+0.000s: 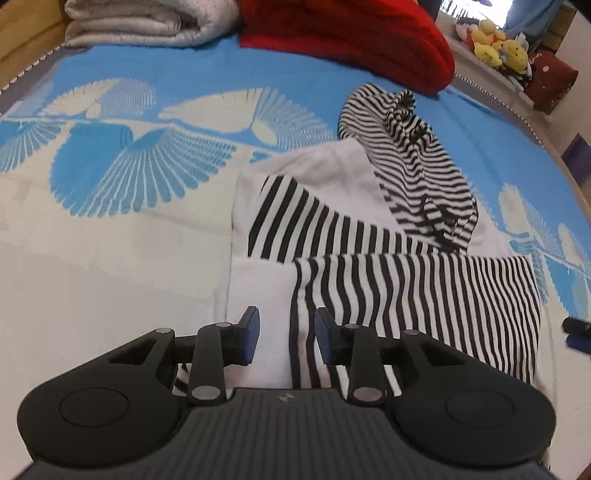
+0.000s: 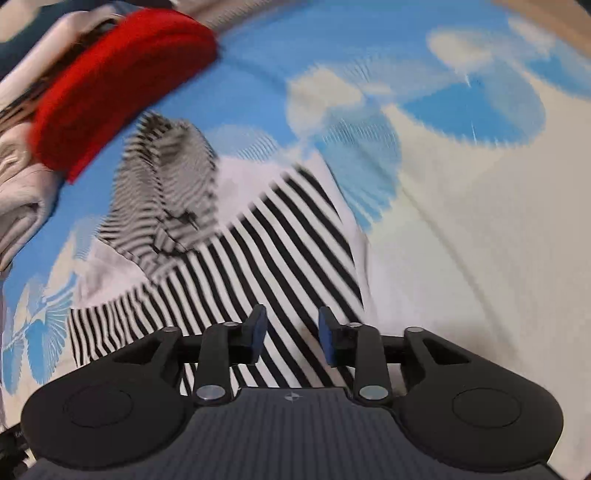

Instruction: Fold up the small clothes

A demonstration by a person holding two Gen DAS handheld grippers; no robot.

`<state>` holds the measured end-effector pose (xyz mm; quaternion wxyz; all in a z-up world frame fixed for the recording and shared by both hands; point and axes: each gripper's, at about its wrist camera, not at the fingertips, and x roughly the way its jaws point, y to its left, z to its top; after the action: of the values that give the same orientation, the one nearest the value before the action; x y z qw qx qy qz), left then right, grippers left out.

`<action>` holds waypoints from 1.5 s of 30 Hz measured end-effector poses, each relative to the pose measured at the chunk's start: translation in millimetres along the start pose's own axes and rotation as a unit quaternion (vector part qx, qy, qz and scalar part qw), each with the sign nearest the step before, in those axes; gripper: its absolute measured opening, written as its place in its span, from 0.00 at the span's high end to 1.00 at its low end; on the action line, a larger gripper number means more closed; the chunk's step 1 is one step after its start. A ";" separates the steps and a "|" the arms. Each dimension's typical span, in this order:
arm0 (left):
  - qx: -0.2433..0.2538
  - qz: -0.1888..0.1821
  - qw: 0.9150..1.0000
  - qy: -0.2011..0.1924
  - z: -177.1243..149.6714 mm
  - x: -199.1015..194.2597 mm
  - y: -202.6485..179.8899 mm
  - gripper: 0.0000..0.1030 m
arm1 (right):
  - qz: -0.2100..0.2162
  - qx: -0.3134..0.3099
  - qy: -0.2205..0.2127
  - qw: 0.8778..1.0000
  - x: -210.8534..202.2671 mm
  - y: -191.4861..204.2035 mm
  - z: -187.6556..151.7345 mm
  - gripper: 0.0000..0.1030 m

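A small black-and-white striped garment with white panels (image 1: pixel 406 280) lies partly folded on the blue-and-white bedspread (image 1: pixel 129 229); its narrow-striped hood (image 1: pixel 406 155) lies bunched at the far end. It also shows in the right wrist view (image 2: pixel 280 254), blurred. My left gripper (image 1: pixel 287 332) is open, just above the garment's near edge, holding nothing. My right gripper (image 2: pixel 292 332) is open above the striped cloth, holding nothing.
A red knit item (image 1: pixel 354 37) and a folded grey-white blanket (image 1: pixel 147 22) lie at the far end of the bed. Yellow plush toys (image 1: pixel 495 44) sit beyond the bed's right edge. A dark object (image 1: pixel 576 328) shows at the right edge.
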<state>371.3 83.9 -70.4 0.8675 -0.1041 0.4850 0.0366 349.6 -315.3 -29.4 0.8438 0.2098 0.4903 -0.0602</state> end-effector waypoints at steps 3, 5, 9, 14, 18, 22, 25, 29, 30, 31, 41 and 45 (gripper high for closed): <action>0.003 0.005 1.000 -0.021 4.1 -5.0 -4.7 0.65 | -0.006 -0.046 -0.031 0.998 -12.8 10.2 9.1 0.67; 0.014 0.002 0.999 -0.040 9.3 -7.9 -13.1 0.64 | -0.014 -0.069 -0.046 0.996 -18.1 15.3 14.3 0.67; 0.061 -0.008 0.994 -0.094 11.4 -25.4 -28.7 0.34 | -0.029 -0.106 -0.067 0.992 -26.9 17.4 20.6 0.67; 0.088 -0.010 0.987 -0.133 15.1 -35.4 -40.5 0.27 | -0.026 -0.123 -0.076 0.989 -31.0 15.4 25.6 0.67; 0.080 0.021 0.983 -0.164 43.1 -27.9 -48.8 0.23 | -0.021 -0.124 -0.073 0.989 -30.8 15.0 29.3 0.67; 0.071 0.058 0.981 -0.174 90.2 9.7 -61.3 0.21 | -0.013 -0.123 -0.072 0.990 -30.3 12.4 34.0 0.67; 0.076 0.050 0.982 -0.163 130.6 48.2 -71.7 0.21 | -0.018 -0.122 -0.069 0.990 -26.5 8.4 38.0 0.67; 0.099 0.054 0.983 -0.146 179.6 106.7 -83.5 0.21 | -0.032 -0.118 -0.066 0.990 -18.2 3.7 44.1 0.67; 0.102 0.056 0.983 -0.144 190.7 121.0 -86.0 0.21 | -0.036 -0.122 -0.065 0.990 -16.4 3.5 45.0 0.67; 0.104 0.053 0.983 -0.142 200.7 134.4 -88.4 0.21 | -0.043 -0.129 -0.066 0.989 -13.9 3.7 46.1 0.67; 0.052 0.006 0.991 -0.123 300.5 238.7 -111.0 0.21 | -0.098 -0.173 -0.048 0.979 19.2 0.2 48.0 0.67; 0.023 -0.002 0.996 -0.088 317.1 275.8 -120.2 0.21 | -0.100 -0.203 -0.039 0.973 29.7 8.0 42.9 0.67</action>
<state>800.8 24.9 -126.1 0.9090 -0.0818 0.4074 0.0324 401.7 -322.6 -33.9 0.8768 -0.0181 0.4777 -0.0514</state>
